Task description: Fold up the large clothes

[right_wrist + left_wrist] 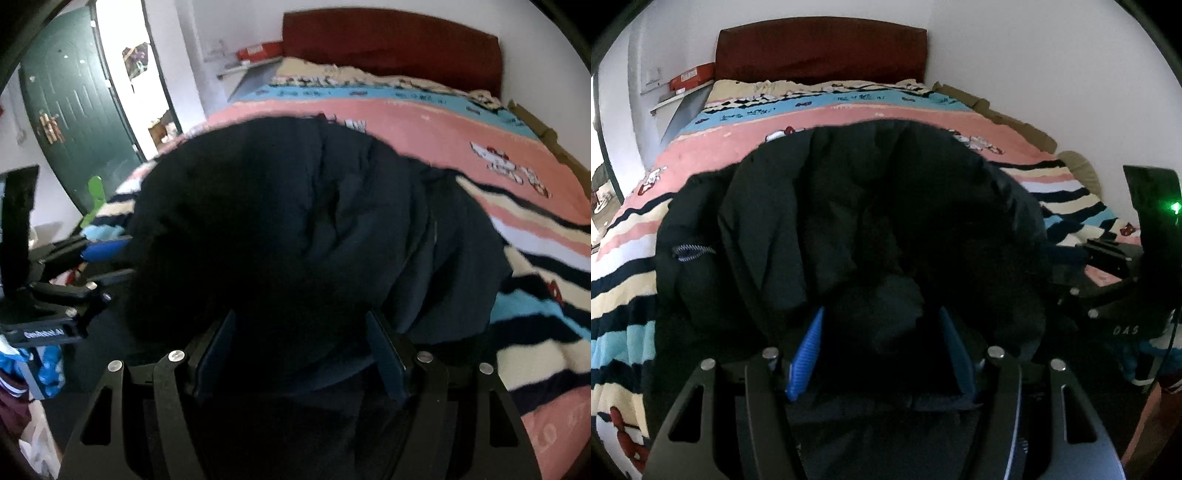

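Left wrist view
- Left tool [881, 332]: jaws set wide; a thick bunch of the jacket [849, 206] fills the gap between the blue pads [809, 347], and the pads pinch it.
- Jacket: dark and padded, heaped straight ahead of the tool, spreading to both sides of it on the bed [635, 288].
- Cord [692, 253]: a speckled loop on the jacket, ahead and to the left of the tool.
- Blanket [713, 151]: striped pink, blue, cream and black, lying beyond and beside the jacket.
- Headboard [822, 48]: dark red, far ahead against the wall.
- Box [690, 77]: red, on a shelf left of the headboard.
- Right tool [1108, 258]: off to the right, at the jacket's edge.

Right wrist view
- Right tool [301, 339]: jaws also set wide, dark pads pinching a fat fold of the jacket [314, 206].
- Jacket: piled directly ahead of the tool, draped right toward the blanket [480, 158].
- Left tool [107, 258]: to the left, its blue pad against the jacket's side.
- Door [77, 110]: green, far left, standing open.
- Headboard [391, 44]: far ahead.
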Tool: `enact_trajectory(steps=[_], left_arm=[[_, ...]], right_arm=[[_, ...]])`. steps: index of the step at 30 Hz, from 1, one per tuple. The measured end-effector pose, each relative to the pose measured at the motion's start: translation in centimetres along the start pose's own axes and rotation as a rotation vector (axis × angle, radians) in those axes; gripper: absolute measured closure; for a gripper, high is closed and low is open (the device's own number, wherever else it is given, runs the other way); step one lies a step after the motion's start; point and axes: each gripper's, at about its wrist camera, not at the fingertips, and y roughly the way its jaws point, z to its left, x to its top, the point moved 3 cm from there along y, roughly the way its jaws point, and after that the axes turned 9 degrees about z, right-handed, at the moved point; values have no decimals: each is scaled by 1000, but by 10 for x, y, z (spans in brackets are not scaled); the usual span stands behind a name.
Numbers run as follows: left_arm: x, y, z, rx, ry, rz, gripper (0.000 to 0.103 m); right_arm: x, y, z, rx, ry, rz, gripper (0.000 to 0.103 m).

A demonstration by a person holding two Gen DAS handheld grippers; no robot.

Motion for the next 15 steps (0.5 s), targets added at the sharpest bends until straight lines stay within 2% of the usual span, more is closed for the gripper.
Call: enact_trajectory(steps=[6,12,15], left_arm=[[-7,23,4,12,0,14,42],[-9,38,13,-32,-37,14,41],[-10,40,13,-29,-38,19,41]], right_arm=[[-6,25,-1,-19,-9,28,32],[-4,45,-6,-19,12,57,32],[-5,50,-7,-12,23,65,32]])
